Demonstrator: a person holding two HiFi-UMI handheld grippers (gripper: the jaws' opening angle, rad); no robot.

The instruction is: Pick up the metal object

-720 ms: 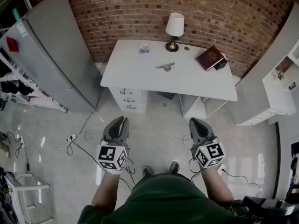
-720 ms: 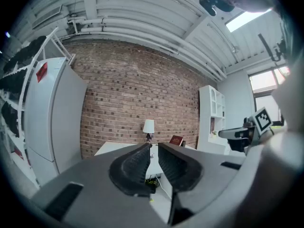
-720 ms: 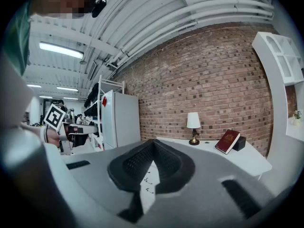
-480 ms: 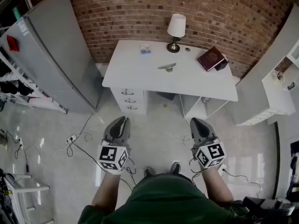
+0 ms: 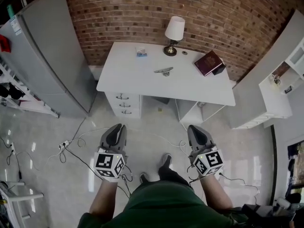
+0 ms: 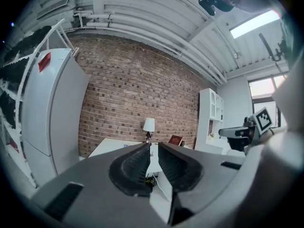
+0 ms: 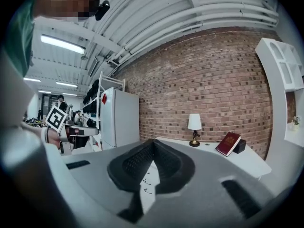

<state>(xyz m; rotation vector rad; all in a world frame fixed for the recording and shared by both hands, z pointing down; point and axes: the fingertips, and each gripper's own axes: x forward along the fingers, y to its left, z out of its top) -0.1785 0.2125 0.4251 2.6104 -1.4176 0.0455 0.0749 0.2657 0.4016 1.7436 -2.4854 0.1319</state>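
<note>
The white desk [image 5: 137, 82] has lots of bare top along its front edge and around the metal object [image 5: 164, 71] mid-desk. Lamp [image 5: 174, 31] and a small box [image 5: 141, 52] crowd the back by the brick wall [image 5: 142, 8], red book [image 5: 207, 62] sits far right. Fridge [image 5: 47, 56] hems the left, white shelf unit [image 5: 273, 91] the right, cables [image 5: 63, 146] trail over the floor [image 5: 152, 127] out front.

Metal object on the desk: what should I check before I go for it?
Metal object in view, lying free on the white desk: ok.
Lamp and red book stand apart from it: ok.
Right gripper open for a grasp: not ok, shut.
Left gripper empty: ok, jaws barely apart.
Within reach: not ok, both grippers hang over the floor, short of the desk.
Walkway: not ok, cables lie on the floor.
</note>
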